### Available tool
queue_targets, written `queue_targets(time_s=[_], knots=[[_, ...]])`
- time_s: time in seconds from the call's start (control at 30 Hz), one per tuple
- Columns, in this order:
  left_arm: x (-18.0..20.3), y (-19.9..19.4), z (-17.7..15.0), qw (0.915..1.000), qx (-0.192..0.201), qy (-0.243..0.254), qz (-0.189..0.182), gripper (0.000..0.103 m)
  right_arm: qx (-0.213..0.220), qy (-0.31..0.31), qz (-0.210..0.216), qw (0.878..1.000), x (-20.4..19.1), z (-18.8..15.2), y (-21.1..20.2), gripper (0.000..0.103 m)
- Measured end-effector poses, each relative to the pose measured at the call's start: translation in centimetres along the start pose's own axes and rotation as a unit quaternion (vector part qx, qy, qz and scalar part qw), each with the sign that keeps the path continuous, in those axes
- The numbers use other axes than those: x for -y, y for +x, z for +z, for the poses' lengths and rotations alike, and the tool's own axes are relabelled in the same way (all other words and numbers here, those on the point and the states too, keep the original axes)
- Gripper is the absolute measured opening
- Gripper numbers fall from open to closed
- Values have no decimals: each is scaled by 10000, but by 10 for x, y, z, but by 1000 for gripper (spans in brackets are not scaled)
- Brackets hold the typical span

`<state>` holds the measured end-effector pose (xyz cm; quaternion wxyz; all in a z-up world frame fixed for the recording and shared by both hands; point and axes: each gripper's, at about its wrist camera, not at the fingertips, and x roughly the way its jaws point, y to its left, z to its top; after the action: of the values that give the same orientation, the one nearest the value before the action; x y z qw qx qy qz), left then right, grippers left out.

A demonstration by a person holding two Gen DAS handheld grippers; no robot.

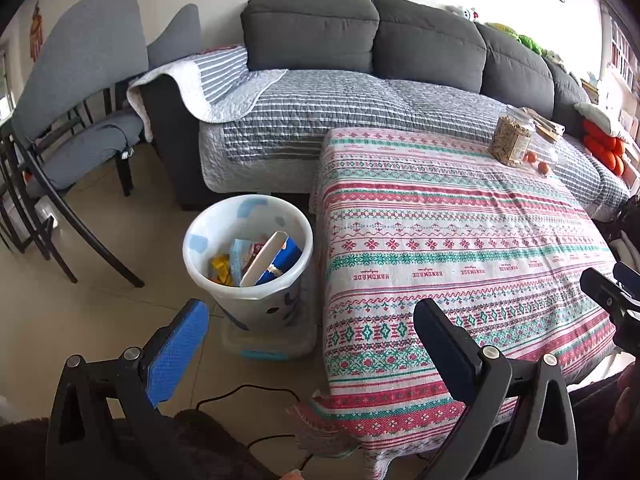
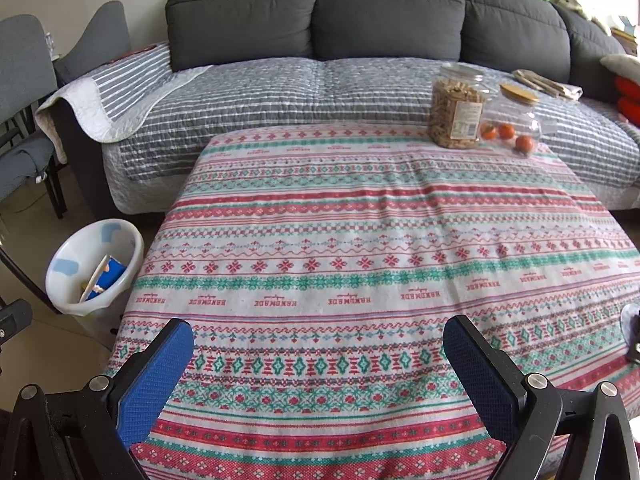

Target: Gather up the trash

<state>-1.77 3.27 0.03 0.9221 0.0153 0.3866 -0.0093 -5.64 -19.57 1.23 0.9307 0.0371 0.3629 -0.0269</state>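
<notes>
A: What is seen at the left, and how are the tools set?

B: At about 9 o'clock of the table [image 1: 460, 240], on the floor just beside its hanging patterned cloth, a white trash bin [image 1: 248, 248] is stood. The collected trash [image 1: 260, 260] is found inside it: a yellow wrapper, a pale blue packet, a white paper plate leaning upright and a blue snack box. The left gripper [image 1: 312, 340] is held above the gap between bin and table with its jaws spread wide; nothing is carried.

A: How is that trash judged to handle?

B: It is judged light and soft. The wrappers look thin and slippery, so a pinch across a folded edge is advised. The plate is stiff but easily bent; its upper rim, at 12 o'clock of the bin, would be the place to grip.

A: And further right?

B: The right gripper [image 2: 320, 364] is held over the near edge of the table, jaws also wide apart and empty. No loose trash is seen on the cloth. At 1 o'clock of the table a clear snack jar [image 2: 456, 108] is stood, touching or just beside a bamboo-lidded glass jar [image 2: 514, 124] with small oranges inside. These are judged hard, breakable and not trash.
</notes>
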Motion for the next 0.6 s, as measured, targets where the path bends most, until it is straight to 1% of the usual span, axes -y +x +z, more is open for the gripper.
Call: queue_targets(time_s=[0.6], knots=[[-3, -2, 1, 10000, 12, -15, -33, 103, 49, 43, -22, 10000, 2, 2, 0, 102]])
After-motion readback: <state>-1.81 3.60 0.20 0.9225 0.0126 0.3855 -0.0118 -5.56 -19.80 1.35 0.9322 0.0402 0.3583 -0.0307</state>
